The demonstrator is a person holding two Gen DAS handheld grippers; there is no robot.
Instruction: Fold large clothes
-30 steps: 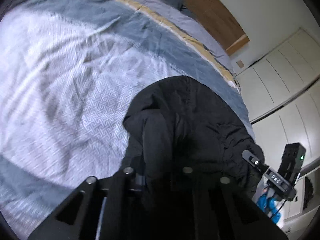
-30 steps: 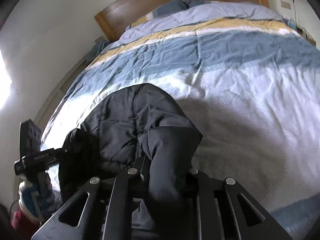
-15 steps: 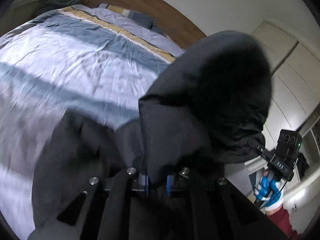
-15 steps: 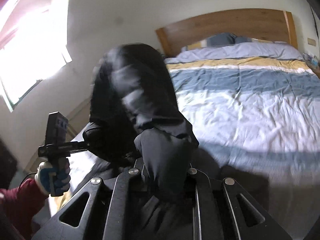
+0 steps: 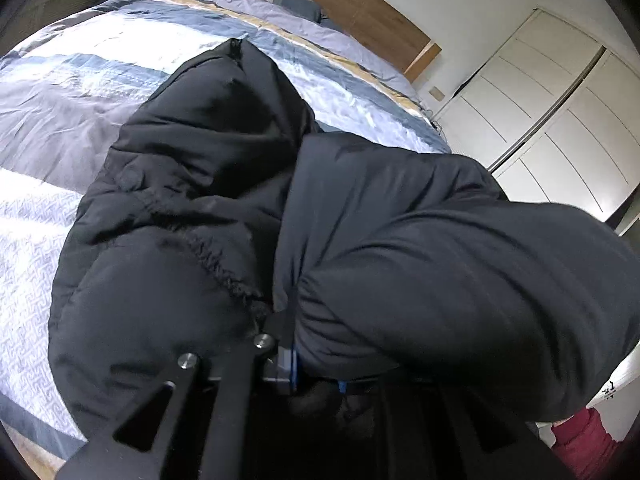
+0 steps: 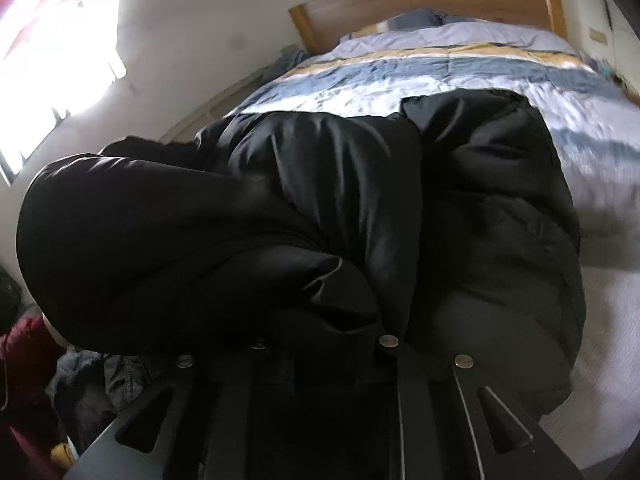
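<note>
I have the black padded jacket (image 5: 360, 216) pinched in both claws, and it fills the lower and middle part of each frame, bulging up over the fingers. The left gripper (image 5: 316, 372) is closed almost fully on a fold of fabric at the bottom centre of its view. The right gripper (image 6: 320, 352) is likewise nearly shut on cloth at the bottom centre of its own view, though the jaws there are buried in black, so I judge the grip mostly from how the fabric bunches at them. Holding two points of one edge this way lets me carry that edge over the body of the jacket, which rests on the striped bedspread (image 5: 100, 80), to make a fold.

The left view shows what the right cannot: the white wardrobe doors (image 5: 560, 120) at the upper right, a zip end at the jacket's top centre, and a red sleeve (image 5: 584, 440) at the lower right. The right view alone gives the bright window (image 6: 60, 40) at the upper left and a heap of clothes (image 6: 88, 380) at the lower left. The wooden headboard (image 6: 424, 4) shows in both
</note>
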